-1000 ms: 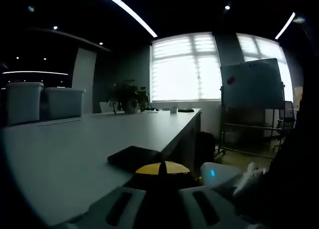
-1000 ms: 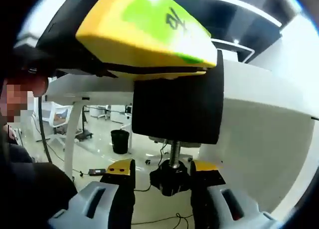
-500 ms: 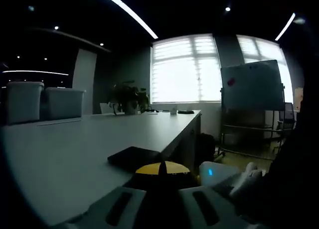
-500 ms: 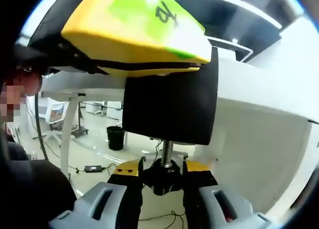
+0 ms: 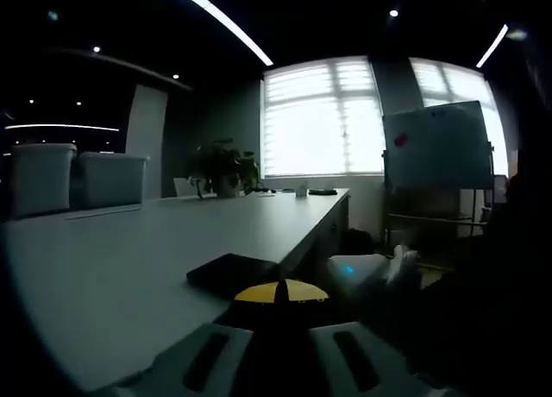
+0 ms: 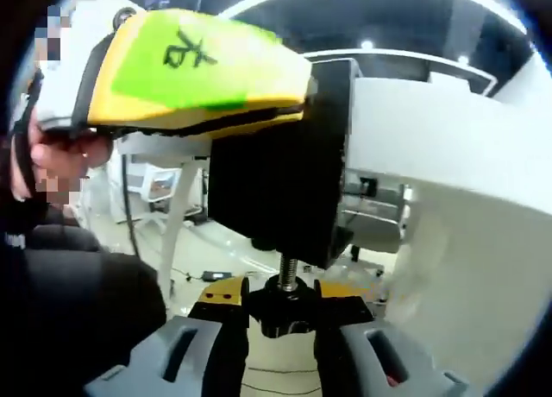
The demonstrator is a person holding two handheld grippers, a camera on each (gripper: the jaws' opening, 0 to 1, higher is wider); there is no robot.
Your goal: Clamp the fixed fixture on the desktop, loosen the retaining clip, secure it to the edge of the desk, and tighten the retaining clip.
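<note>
Broadly, largest first:
Table: the long grey table [image 5: 129,259] runs away toward bright windows in the left gripper view; in the right gripper view its white edge [image 6: 448,181] is seen from below.
Whiteboard: a whiteboard [image 5: 435,147] on a stand sits off the table's far right side.
Bins: two pale bins [image 5: 73,177] stand side by side at the table's left.
Fixture: the black clamp fixture [image 6: 280,190] sits at the table edge, its body hanging below the top, with a threaded screw coming out of its underside.
Left gripper: the left gripper [image 5: 280,349] has its fingers closed on the fixture's top; its yellow and green body [image 6: 185,73] appears above the fixture in the right gripper view.
Right gripper: the right gripper [image 6: 280,306] has its fingers clamped on the retaining clip.
Retaining clip: the black knob [image 6: 285,300] sits at the screw's lower end.
Dark pad: a flat black object [image 5: 231,272] lies near the table edge, just behind the fixture.
</note>
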